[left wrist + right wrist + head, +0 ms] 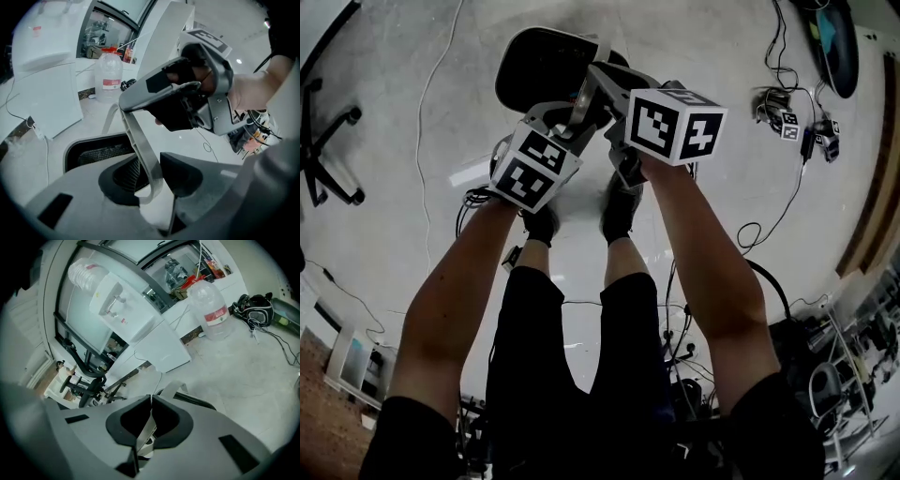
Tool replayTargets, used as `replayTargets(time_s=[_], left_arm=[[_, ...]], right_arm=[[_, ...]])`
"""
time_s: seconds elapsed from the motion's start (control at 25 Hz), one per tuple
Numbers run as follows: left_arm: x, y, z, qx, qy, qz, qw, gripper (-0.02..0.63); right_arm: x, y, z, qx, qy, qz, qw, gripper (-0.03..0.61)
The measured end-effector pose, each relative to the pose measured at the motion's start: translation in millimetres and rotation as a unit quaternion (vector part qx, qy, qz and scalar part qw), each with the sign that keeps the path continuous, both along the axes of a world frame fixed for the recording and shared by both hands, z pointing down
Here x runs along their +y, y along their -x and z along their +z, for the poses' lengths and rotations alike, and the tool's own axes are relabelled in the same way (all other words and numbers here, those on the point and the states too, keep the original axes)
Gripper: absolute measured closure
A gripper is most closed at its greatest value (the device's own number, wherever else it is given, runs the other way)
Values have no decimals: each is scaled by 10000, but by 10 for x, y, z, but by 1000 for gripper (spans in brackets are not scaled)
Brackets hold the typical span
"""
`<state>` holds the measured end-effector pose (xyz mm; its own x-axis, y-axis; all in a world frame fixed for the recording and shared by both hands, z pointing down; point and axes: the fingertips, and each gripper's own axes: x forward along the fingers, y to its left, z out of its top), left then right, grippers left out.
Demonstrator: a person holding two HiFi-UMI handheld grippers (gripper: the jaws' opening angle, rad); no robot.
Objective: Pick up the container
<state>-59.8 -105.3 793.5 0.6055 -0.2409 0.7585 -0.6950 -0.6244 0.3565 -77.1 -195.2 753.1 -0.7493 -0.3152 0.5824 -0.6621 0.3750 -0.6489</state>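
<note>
The black container [546, 67] sits low on the far side of the person's feet, its grey handle [137, 140] pinched by the right tongs [151, 404] and passing loose between the wide left tongs [151, 168], so the lift seems in hand and next calls for a steady upward pull.

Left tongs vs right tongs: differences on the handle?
Left tongs stand apart, the grey handle loose between them; right tongs are pinched shut on it. Right tongs hold the handle's top; left tongs straddle it lower down. Both are on the handle of the black container.
</note>
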Motion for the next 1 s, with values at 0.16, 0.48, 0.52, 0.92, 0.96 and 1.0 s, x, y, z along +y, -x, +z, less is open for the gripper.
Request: replayTargets(time_s=[0.16, 0.48, 0.52, 0.92, 0.96, 1.0], left_arm=[[-35, 147, -21, -225, 89, -60, 9997, 471], [-198, 317, 20, -546, 241, -379, 9975, 463], [-222, 323, 23, -542, 237, -450, 9972, 463], [-245, 520, 18, -142, 625, -1725, 9829, 541], [-244, 535, 3, -171, 624, -1730, 9828, 543], [-245, 542, -29, -177, 597, -1727, 9830, 544]], right_arm=[[-7, 147, -21, -207, 106, -244, 9994, 566], [55, 393, -47, -273, 127, -633, 9975, 566], [58, 387, -56, -237, 100, -665, 9975, 566], [141, -216, -463, -103, -303, 89, 9994, 565], [179, -252, -524, -93, -341, 110, 9993, 565], [218, -287, -583, -60, -397, 108, 9991, 565]])
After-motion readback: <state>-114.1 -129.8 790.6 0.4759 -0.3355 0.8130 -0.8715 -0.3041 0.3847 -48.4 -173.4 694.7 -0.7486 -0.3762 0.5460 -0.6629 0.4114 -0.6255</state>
